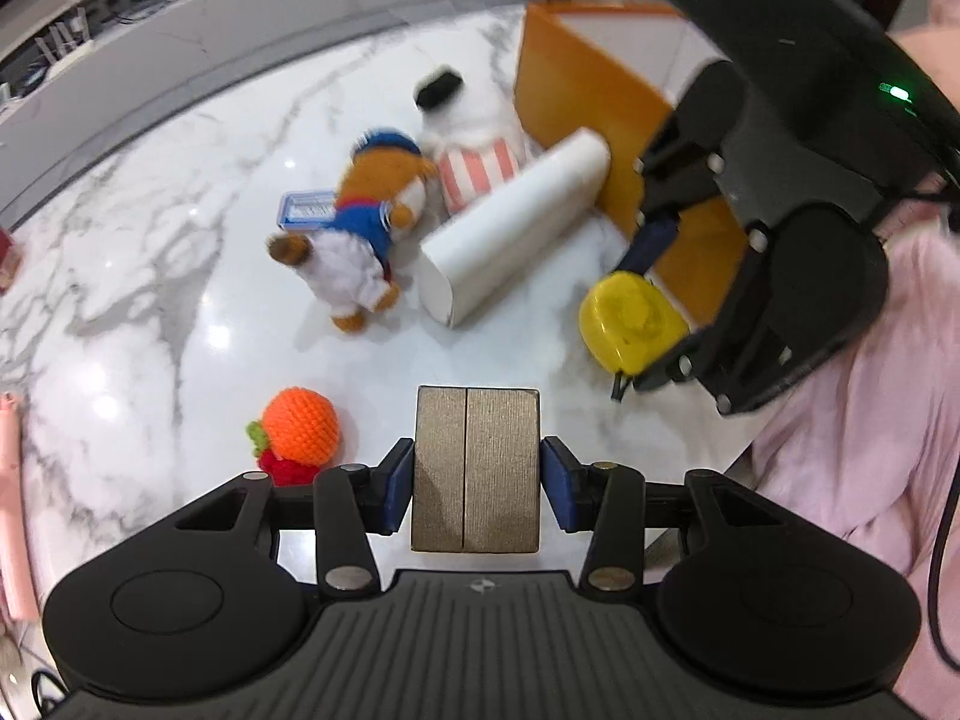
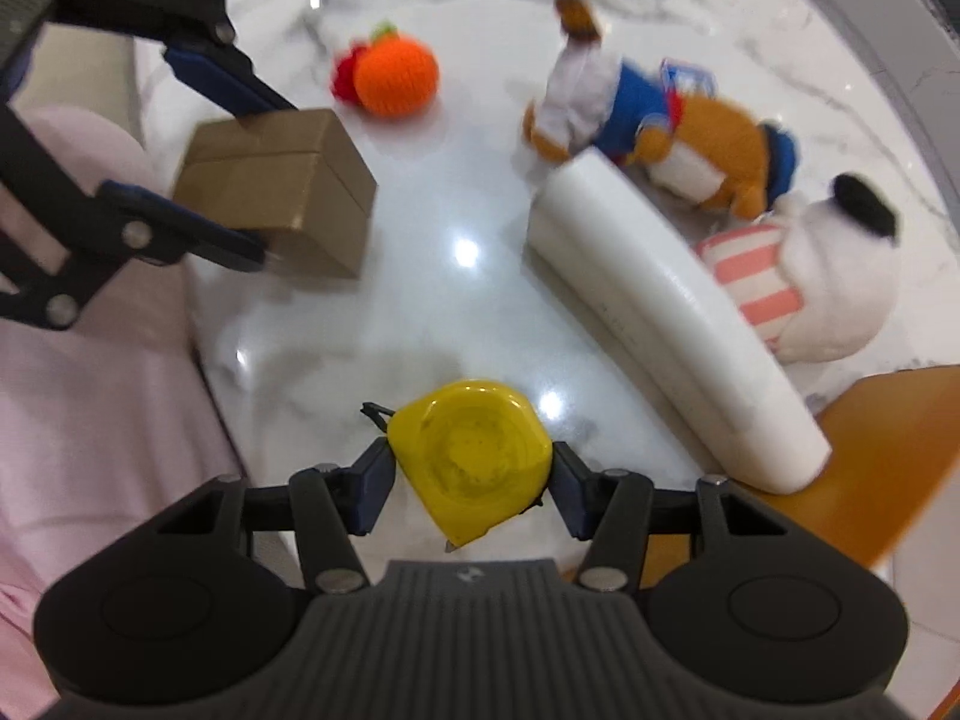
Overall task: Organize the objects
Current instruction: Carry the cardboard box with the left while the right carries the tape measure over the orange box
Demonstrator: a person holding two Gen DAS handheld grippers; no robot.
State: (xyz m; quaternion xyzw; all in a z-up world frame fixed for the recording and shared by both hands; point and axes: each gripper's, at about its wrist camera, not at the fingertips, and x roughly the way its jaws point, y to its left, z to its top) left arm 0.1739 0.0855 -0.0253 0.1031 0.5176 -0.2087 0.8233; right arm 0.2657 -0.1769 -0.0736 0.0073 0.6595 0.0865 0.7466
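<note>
My left gripper (image 1: 477, 480) is shut on a small brown cardboard box (image 1: 474, 468), held above the marble table (image 1: 150, 276); it also shows in the right wrist view (image 2: 282, 192). My right gripper (image 2: 474, 480) is shut on a yellow tape measure (image 2: 474, 456), seen in the left wrist view (image 1: 630, 324) beside the orange bin (image 1: 594, 102). A white roll (image 1: 510, 234) lies against the bin. A brown bear plush in blue and white (image 1: 360, 228) and a white plush with pink stripes (image 1: 474, 144) lie behind the roll. A crocheted orange with a red piece (image 1: 297, 426) lies near my left gripper.
A small blue-and-white pack (image 1: 306, 210) lies behind the bear. The person's pink clothing (image 1: 870, 390) is at the table's right edge. A pink object (image 1: 12, 492) is at the far left. A grey ledge (image 1: 240, 48) runs along the back.
</note>
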